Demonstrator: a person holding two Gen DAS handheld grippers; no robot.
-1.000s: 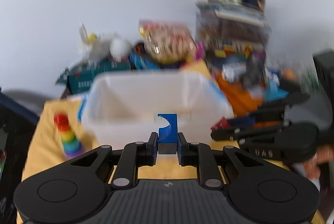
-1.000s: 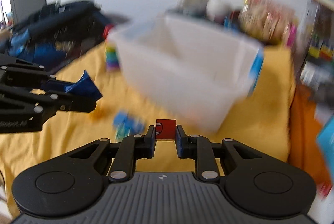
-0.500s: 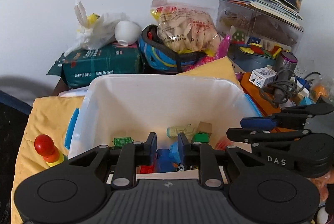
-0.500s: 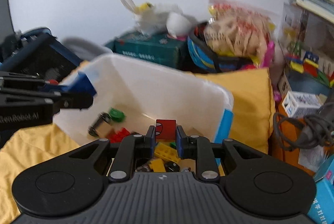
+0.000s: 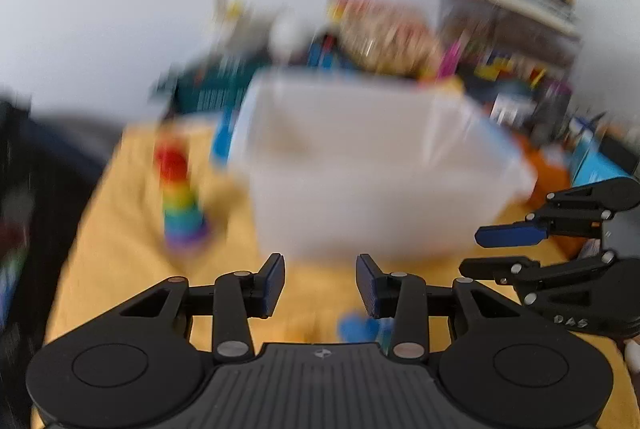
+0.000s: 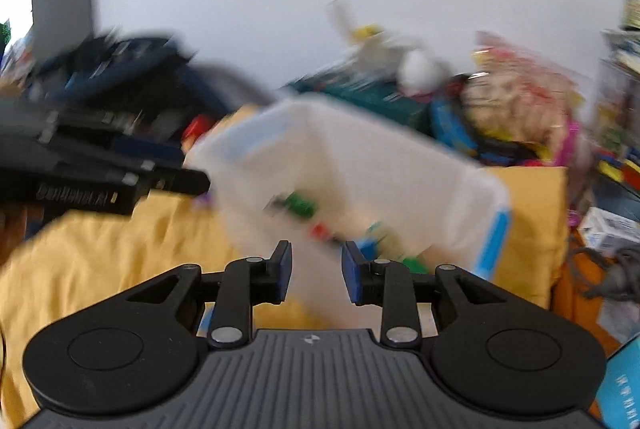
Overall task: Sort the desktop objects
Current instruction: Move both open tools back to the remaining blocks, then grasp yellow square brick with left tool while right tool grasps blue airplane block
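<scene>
From the left wrist I saw the left gripper (image 5: 320, 283) with its jaws spreading and nothing between them, aimed at the near wall of the white bin (image 5: 372, 197) on the yellow cloth (image 5: 120, 261). Only this view showed the rainbow stacker (image 5: 180, 201) standing left of the bin, and a blurred blue piece (image 5: 358, 327) on the cloth just under my right finger. The right gripper (image 5: 480, 249) sat at the frame's right edge, marked "DAS". From the right wrist, the right gripper (image 6: 314, 271) had its jaws parted and empty, over the bin's (image 6: 400, 165) near corner. Only this view looked into the bin, where green, red and blue bricks (image 6: 298, 205) lay smeared by motion. The left gripper (image 6: 160, 177) entered from the left; its lettering was too blurred to read. Both views were heavily blurred, and I could not make out the clutter (image 6: 516, 109) along the wall beyond a snack bag and boxes.
</scene>
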